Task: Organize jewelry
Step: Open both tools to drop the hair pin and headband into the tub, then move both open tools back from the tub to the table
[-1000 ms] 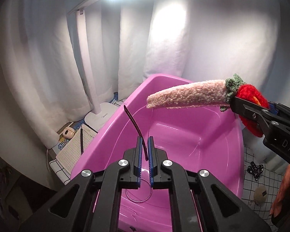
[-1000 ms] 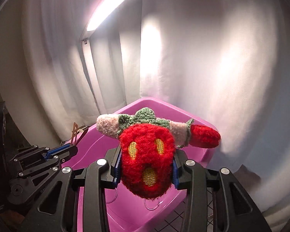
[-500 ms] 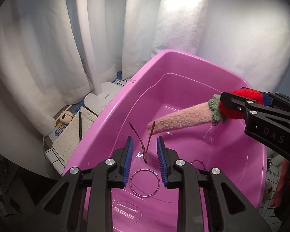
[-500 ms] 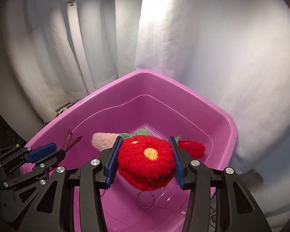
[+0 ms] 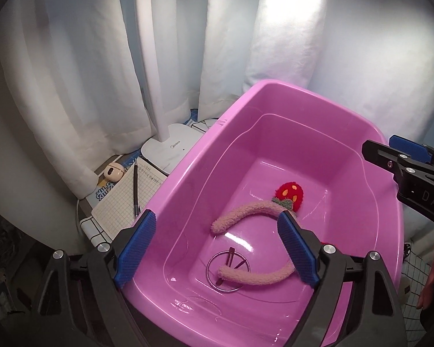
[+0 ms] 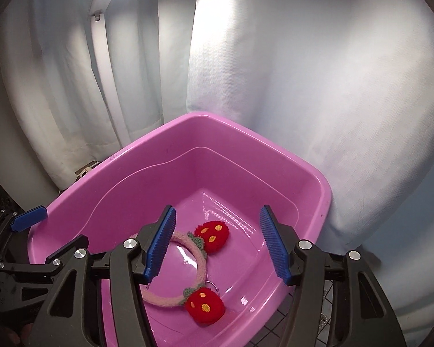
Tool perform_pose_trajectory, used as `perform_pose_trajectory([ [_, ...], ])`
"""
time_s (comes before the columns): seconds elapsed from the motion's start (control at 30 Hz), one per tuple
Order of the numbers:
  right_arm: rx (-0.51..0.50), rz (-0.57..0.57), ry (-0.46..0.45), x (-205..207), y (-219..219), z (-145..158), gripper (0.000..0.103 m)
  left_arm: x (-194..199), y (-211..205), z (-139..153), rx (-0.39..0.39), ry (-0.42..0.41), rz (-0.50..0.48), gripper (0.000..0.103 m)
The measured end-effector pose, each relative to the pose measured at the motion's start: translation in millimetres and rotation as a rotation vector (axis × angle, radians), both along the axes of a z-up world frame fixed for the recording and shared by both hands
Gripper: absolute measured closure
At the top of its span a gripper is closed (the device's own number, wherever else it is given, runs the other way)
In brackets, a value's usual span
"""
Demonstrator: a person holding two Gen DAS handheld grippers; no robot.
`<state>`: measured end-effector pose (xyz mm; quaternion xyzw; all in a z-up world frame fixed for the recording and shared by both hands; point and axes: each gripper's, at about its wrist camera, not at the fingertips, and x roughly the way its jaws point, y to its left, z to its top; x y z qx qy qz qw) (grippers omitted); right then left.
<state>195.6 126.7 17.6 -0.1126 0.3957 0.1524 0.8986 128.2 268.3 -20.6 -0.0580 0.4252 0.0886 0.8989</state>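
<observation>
A pink plastic bin (image 5: 188,190) is seen from above in both wrist views, set before a white curtain (image 5: 72,72). The left gripper (image 5: 217,248) is held over the bin's near edge with its blue-padded jaws spread wide and nothing between them; the right gripper (image 6: 217,245) is likewise held wide apart and empty above the bin. On the bin floor a fuzzy pink headband (image 5: 246,212) is laid flat, curved open toward nine o'clock in the left wrist view. Two red strawberry pompoms are attached to it: one (image 6: 212,236) at about twelve o'clock of the band in the right wrist view, the other (image 6: 206,306) at about five o'clock. A thin metal ring (image 5: 227,271) is seen on the floor at six o'clock from the headband, with one band end lying across it and a dark brown hair clip (image 5: 231,260) resting inside it. Outside the bin, at nine o'clock, a gridded notebook (image 5: 124,199) with a pen (image 5: 136,188) on it is placed, and a white lamp base (image 5: 170,147) stands at about eleven o'clock.
</observation>
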Motion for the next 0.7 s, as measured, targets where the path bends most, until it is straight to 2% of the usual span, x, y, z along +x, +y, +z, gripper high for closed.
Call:
perform_pose_trajectory([
  [0.33,0.077,-0.032,-0.023,-37.7,-28.7,12.1,0.044,-20.5,-15.8,15.3,-0.013,-0.026,-0.02,0.014],
  [0.7,0.147,-0.17,-0.077,-100.6,-106.0,25.9,0.041,-45.0,-68.9,36.3,-0.031,-0.055,-0.109,0.012],
])
